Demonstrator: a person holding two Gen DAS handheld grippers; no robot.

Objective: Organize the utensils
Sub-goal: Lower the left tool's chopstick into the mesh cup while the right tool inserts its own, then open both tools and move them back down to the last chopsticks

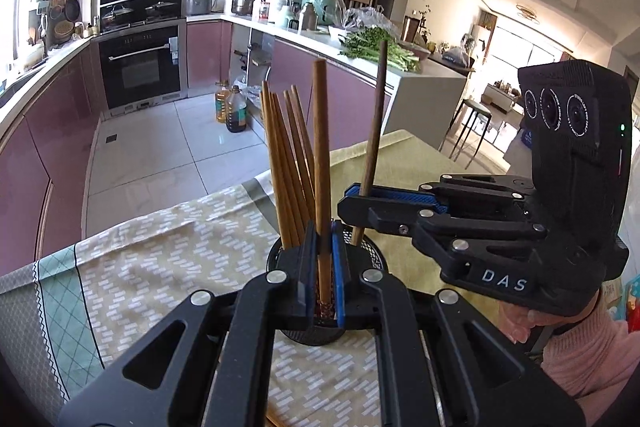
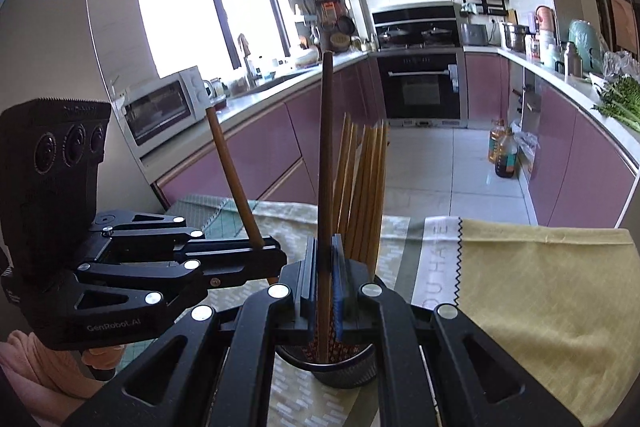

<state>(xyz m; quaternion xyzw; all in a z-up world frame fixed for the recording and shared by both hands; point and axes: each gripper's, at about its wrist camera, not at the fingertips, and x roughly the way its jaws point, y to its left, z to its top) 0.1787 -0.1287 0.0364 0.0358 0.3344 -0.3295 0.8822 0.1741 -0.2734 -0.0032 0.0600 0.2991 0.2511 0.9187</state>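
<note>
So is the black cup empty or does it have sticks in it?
Not empty. The black mesh cup holds a bunch of light chopsticks standing up, their tips poking above its rim.

Mauve cabinets [image 2: 256,155] line a white-tiled floor [image 2: 448,163] (daylight floods the window [image 2: 200,7]).

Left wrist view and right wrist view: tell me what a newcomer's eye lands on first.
Each gripper is shut on one dark chopstick held upright over the black mesh holder: the left gripper and the right gripper, side by side. A fan of lighter chopsticks already stands in the holder, on a patterned cloth.
</note>
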